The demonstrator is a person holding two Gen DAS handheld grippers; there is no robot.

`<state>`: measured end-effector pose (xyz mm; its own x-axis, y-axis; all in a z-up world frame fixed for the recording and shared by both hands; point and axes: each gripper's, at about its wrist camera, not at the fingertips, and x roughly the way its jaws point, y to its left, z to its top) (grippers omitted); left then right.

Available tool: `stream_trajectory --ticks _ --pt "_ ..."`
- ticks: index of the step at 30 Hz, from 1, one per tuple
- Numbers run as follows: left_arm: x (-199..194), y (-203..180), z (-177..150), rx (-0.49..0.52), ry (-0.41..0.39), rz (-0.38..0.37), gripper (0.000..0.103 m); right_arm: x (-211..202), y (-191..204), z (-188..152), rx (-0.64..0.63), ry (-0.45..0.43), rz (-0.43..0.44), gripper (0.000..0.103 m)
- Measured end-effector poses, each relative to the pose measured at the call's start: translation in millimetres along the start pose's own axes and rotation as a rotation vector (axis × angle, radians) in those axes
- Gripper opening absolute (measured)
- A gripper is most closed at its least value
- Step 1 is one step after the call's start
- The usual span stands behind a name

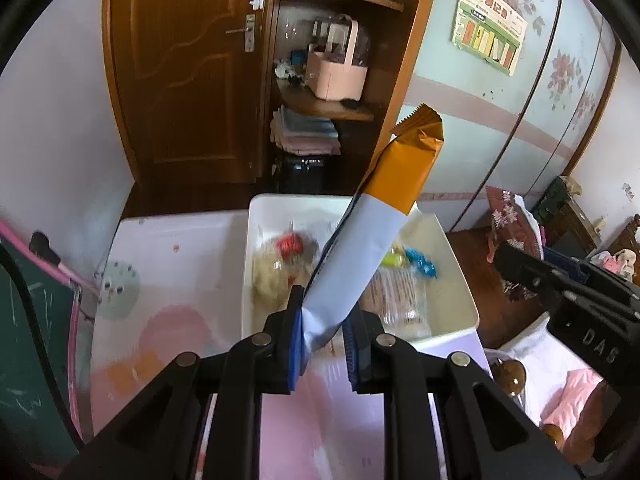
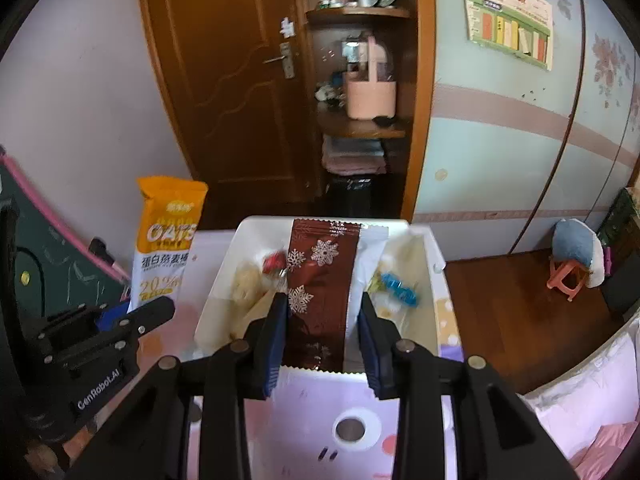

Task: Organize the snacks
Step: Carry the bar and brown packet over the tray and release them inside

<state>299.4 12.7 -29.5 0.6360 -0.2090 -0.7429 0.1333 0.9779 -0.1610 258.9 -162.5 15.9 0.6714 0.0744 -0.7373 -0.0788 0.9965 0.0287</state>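
My left gripper (image 1: 322,320) is shut on the bottom end of an orange and white oat bar packet (image 1: 360,248). The packet stands up and leans right, above a white bin (image 1: 460,276). In the right wrist view my right gripper (image 2: 322,312) is shut across a maroon snowflake packet (image 2: 320,280), held flat above the same bin (image 2: 216,300). Each view shows the other tool: the right gripper (image 1: 516,264) with its maroon packet (image 1: 510,220), and the left gripper (image 2: 136,316) with the oat packet (image 2: 164,240).
Inside the bin lie a pale bag with a red label (image 1: 280,268), blue-wrapped sweets (image 1: 420,262) and a clear biscuit pack (image 1: 396,296). The bin sits on a pink and white table (image 1: 168,264). A chalkboard (image 1: 36,320) stands left, a bed (image 2: 580,392) right.
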Motion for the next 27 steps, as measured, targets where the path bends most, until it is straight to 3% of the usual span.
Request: stream_trajectory --ticks 6,11,13,14,15,18,23,27 --pt "27.8 -5.4 31.9 0.022 -0.001 0.042 0.016 20.8 -10.1 30.3 0.010 0.001 -0.027 0.034" --pt "52.3 -9.1 45.3 0.034 0.034 0.091 0.020 41.0 -11.7 43.3 0.010 0.028 0.014 0.035" --pt "62.1 -7.1 47.9 0.024 0.050 0.116 0.045 52.7 -10.4 46.1 0.000 0.056 0.026 0.041" --pt "66.9 -6.5 49.0 0.021 0.059 0.121 0.077 57.3 -9.4 46.9 -0.006 0.064 0.016 0.049" --pt "71.4 -4.8 49.8 0.014 0.062 0.126 0.096 62.3 -7.6 47.2 -0.016 0.068 0.008 0.057" --pt "79.0 0.1 49.3 0.001 0.050 0.150 0.097 72.7 -6.2 47.1 -0.025 0.085 0.007 0.064" --pt "96.5 3.2 41.5 0.036 0.123 0.176 0.097 80.4 -12.0 43.2 0.007 0.101 0.002 0.067" --pt "96.8 1.8 36.3 0.051 0.132 0.174 0.097 83.3 -18.1 41.1 0.032 0.110 0.001 0.069"
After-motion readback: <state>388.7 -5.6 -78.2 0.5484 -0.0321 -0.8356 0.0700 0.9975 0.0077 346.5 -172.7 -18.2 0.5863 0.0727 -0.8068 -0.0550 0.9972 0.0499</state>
